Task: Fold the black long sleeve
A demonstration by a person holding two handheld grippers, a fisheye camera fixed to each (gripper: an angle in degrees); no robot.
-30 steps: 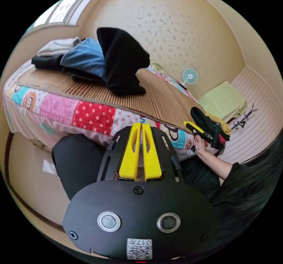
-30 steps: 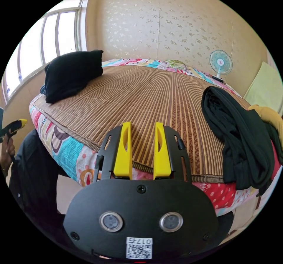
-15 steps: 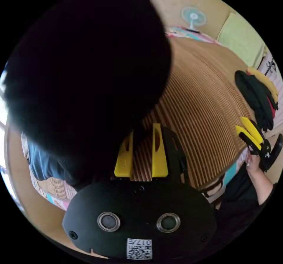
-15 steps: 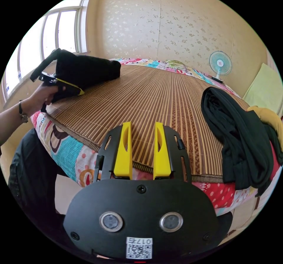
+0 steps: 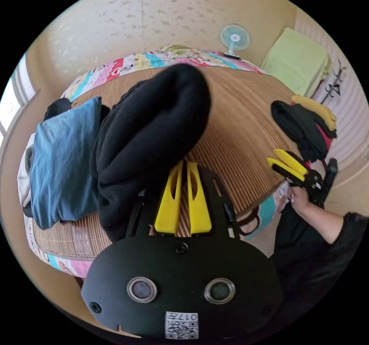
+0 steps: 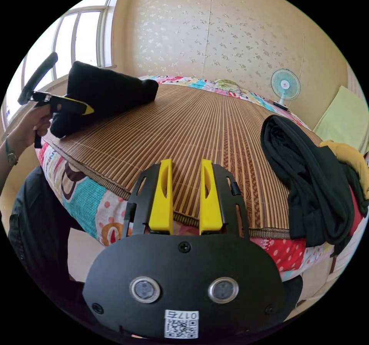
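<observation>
The left gripper [image 5: 183, 167] is sitting at the near edge of a folded black knit garment [image 5: 150, 129], jaws drawn nearly together; whether cloth is pinched between them cannot be told. That bundle is lying thick and rounded, ribbed in texture, on the slatted bamboo mat [image 6: 192, 129] beside a folded blue garment [image 5: 61, 160]. The right gripper [image 6: 185, 168] is hovering over the mat's near edge, jaws apart and empty. The black long sleeve [image 6: 307, 183] is lying crumpled at the mat's right edge, its long axis running near to far, partly draping off. It is just right of the right gripper, so that hand is judged nearer. The fabric is looking thin and limp.
</observation>
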